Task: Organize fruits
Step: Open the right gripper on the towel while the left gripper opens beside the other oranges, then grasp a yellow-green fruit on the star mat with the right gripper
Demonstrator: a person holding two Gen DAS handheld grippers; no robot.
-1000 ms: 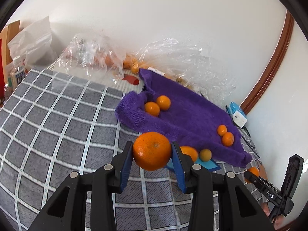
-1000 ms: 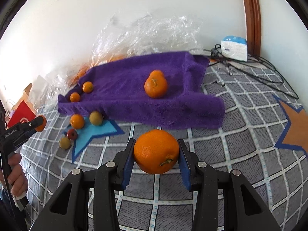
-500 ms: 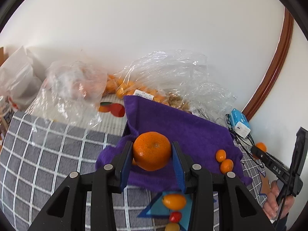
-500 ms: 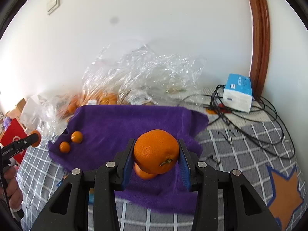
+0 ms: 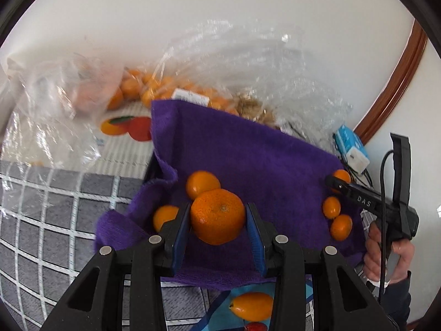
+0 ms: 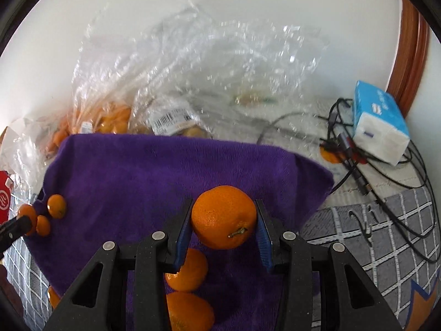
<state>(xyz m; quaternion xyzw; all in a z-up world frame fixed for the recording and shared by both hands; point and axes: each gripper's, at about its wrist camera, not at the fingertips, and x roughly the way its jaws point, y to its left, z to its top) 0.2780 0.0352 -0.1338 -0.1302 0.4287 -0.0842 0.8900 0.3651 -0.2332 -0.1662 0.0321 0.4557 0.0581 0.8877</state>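
Note:
My left gripper (image 5: pixel 217 220) is shut on a mandarin (image 5: pixel 217 216) and holds it over the near left part of the purple towel (image 5: pixel 261 160), beside two mandarins (image 5: pixel 202 183) lying there. My right gripper (image 6: pixel 223 224) is shut on an orange (image 6: pixel 223 216) above the towel (image 6: pixel 132 171), just over two oranges (image 6: pixel 188 271) that lie on it. Small mandarins (image 6: pixel 56 205) lie at the towel's left edge in the right wrist view. The right gripper also shows at the right of the left wrist view (image 5: pixel 335 180).
Clear plastic bags of fruit (image 5: pixel 143 88) lie behind the towel against the white wall. A blue and white box (image 6: pixel 379 129) with tangled cables (image 6: pixel 358 165) sits at the back right. A kumquat (image 5: pixel 252 306) lies on a blue star on the grey checked cloth (image 5: pixel 55 207).
Both grippers have moved forward over the purple towel with their fruit still held. The towel and bags now look closer and larger in both views.

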